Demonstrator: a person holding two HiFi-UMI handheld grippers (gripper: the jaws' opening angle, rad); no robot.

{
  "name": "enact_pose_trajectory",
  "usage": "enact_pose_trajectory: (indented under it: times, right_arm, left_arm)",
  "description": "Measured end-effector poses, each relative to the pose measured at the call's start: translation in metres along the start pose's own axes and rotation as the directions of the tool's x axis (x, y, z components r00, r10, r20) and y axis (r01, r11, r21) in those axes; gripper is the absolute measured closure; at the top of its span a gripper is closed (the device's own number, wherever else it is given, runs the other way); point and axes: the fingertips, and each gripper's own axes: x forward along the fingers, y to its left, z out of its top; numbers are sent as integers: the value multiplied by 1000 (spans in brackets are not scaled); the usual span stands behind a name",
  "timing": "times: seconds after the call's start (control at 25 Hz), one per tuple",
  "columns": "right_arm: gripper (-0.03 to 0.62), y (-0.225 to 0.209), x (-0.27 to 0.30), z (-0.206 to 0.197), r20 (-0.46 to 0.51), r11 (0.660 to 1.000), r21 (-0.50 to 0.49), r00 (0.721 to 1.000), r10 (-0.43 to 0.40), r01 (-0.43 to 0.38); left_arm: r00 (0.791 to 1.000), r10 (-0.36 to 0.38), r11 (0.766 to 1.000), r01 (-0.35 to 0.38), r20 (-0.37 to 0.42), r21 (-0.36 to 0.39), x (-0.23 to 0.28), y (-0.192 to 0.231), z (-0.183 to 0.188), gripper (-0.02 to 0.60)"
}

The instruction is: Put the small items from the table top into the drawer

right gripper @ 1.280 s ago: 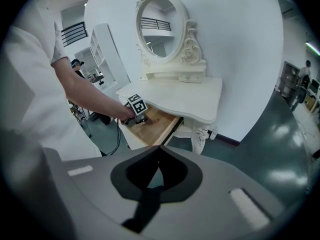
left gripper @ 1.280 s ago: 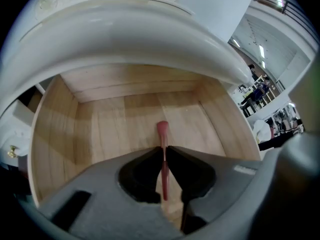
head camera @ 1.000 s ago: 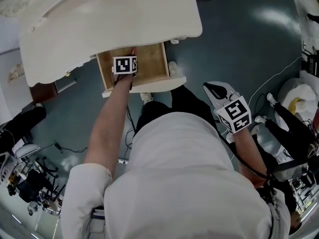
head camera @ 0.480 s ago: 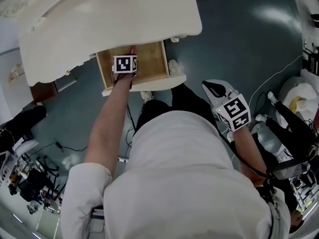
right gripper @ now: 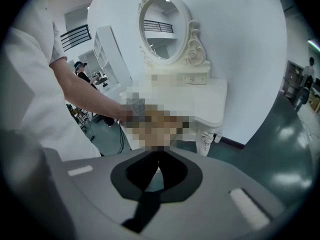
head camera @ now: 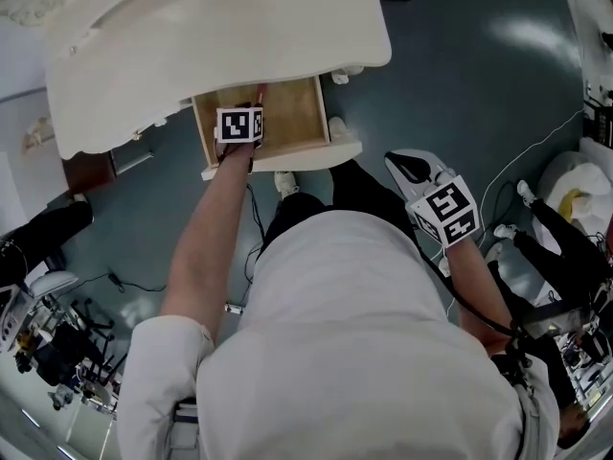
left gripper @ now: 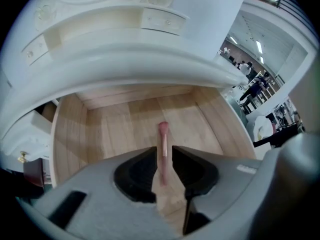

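Observation:
The wooden drawer (head camera: 297, 123) stands pulled out from under the white dressing table (head camera: 211, 36). My left gripper (head camera: 251, 102) reaches into it. In the left gripper view a pink makeup brush (left gripper: 163, 134) lies along the drawer floor (left gripper: 115, 129), head pointing away, its handle running between the jaws of the left gripper (left gripper: 164, 156). The gap is wider than the handle, so the jaws stand slightly open around it. The brush tip (head camera: 259, 92) peeks out past the marker cube. My right gripper (head camera: 400, 166) hangs over the floor right of the drawer, shut and empty (right gripper: 159, 159).
The table (right gripper: 200, 99) carries an oval mirror (right gripper: 165, 26) against a white wall. A white shoe (head camera: 284, 182) is just below the drawer front. Cables and equipment (head camera: 57, 353) crowd the floor at the left, bags and gear (head camera: 575, 199) at the right.
My left gripper stays in the drawer with the brush at its jaws. The right gripper has drifted slightly up and left. The head view has shifted a little.

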Motion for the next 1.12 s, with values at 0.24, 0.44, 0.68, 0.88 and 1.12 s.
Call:
enact_pose_trajectory:
  times: [0.24,0.44,0.68,0.88,1.12]
  right_arm:
    - [592,20,4,4,18,1000,-29,1000,11,-11]
    - [592,41,16,14,33,998,-53,999,20,-19]
    - [592,69,22,15,44,997,-77,999,21,-17]
    - [592,95,29,14,50,995,-94,999,17,-12]
    - [592,126,37,15,67,993,-118,998,6,2]
  left_arm:
    - [998,-19,999,17,64,35,-34,-9,1,488]
    - [991,-55,998,50,123,48,-65,-5,-6,500]
    - [979,-94,995,84,179,62,-109,-4,-26,543]
    - [965,-132,989,114,226,89,-150,-7,-47,580]
    - [941,-219,971,184,257,152,-197,-24,-72,580]
